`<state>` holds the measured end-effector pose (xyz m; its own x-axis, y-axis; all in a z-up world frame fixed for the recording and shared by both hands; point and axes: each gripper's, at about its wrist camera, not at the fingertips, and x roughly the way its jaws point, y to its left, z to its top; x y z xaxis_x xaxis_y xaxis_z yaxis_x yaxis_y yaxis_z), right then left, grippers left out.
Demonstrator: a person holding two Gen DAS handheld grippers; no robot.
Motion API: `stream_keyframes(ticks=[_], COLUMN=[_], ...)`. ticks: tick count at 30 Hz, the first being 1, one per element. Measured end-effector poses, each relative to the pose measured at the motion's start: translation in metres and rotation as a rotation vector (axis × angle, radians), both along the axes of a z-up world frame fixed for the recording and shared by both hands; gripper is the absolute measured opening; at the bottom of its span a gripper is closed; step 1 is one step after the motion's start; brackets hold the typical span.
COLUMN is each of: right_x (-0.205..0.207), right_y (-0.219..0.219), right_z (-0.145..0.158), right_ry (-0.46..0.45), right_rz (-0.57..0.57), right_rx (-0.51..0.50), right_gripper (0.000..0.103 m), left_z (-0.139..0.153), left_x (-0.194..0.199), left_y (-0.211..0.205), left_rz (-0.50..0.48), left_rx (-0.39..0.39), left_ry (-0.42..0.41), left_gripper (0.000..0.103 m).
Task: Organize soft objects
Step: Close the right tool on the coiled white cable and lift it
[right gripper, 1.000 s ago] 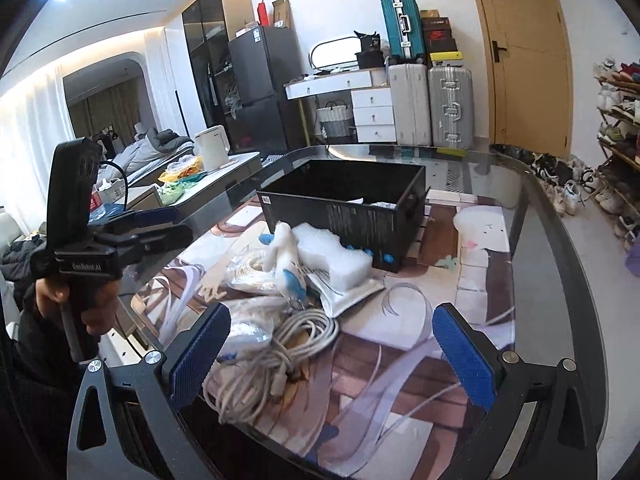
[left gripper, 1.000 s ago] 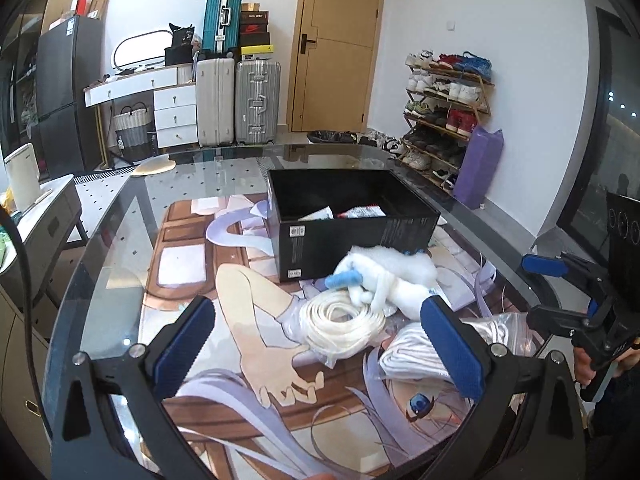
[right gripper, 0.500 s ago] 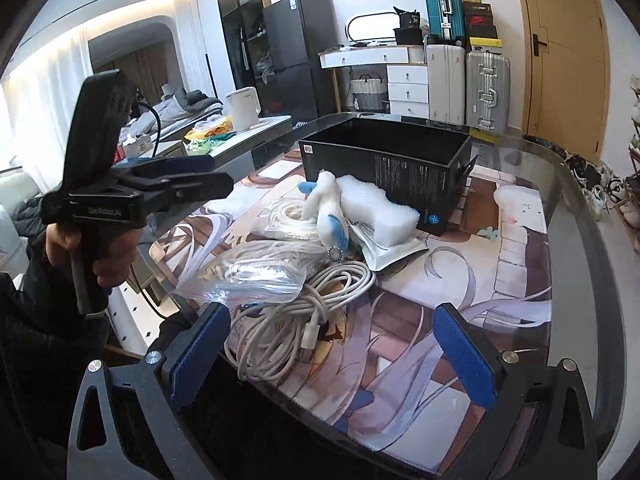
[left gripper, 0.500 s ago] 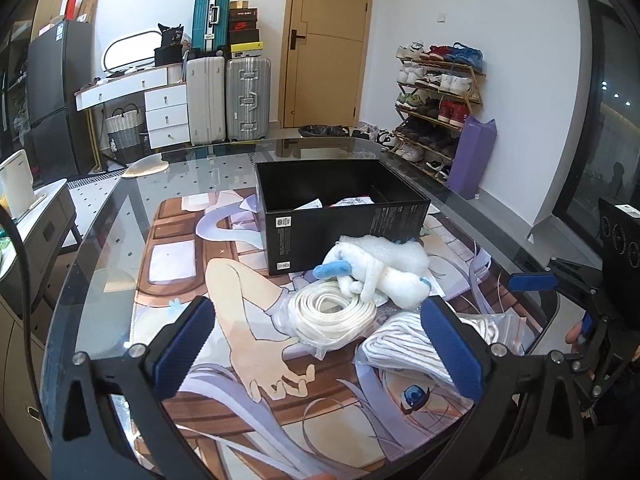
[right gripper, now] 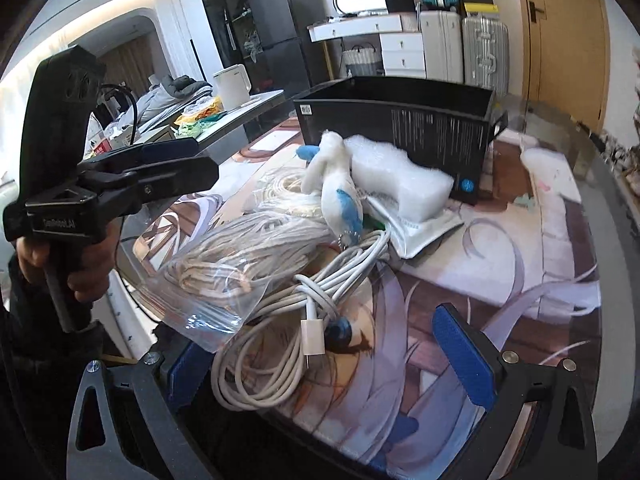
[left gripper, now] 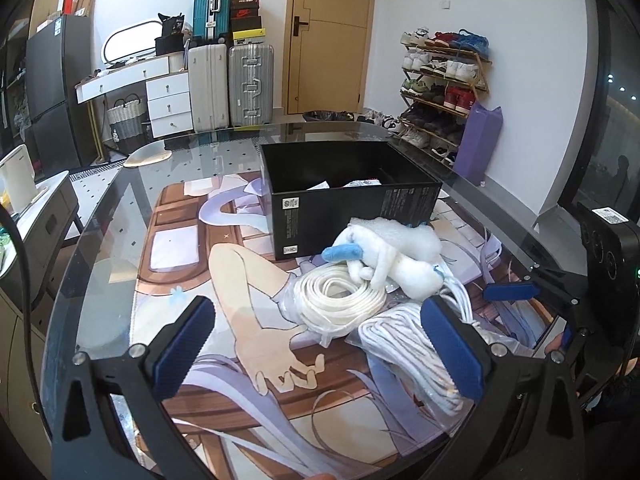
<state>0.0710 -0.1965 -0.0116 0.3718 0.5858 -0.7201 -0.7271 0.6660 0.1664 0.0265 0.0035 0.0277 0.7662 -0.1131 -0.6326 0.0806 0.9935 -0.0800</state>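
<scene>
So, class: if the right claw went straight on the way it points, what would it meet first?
Probably the loose coil of white charging cable between its open jaws, then the white-and-blue plush toy; depth is uncertain.

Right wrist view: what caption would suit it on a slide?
Open right gripper nears coiled white charging cable beside white-and-blue plush toy and black cardboard box.
</scene>
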Motion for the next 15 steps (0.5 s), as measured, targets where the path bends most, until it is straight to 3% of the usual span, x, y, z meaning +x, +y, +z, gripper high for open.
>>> stream_keyframes(ticks=[5, 15], right_x=[0.005, 0.010], right_y=[0.000, -0.012], right_z=[-0.006, -0.007], right_ry=[-0.020, -0.062], right_rz=[-0.054, -0.091], right_rx=[-0.069, -0.081], right_gripper=[0.103, 0.103], left_z=[-0.001, -0.002], left_x=[0.001, 0.001], left_y=[0.002, 0.006], left_rz=[0.001, 0.005], left_rx=[-0.003, 0.002], left_ry=[0.006, 0.007], left_gripper=[0.103, 0.103])
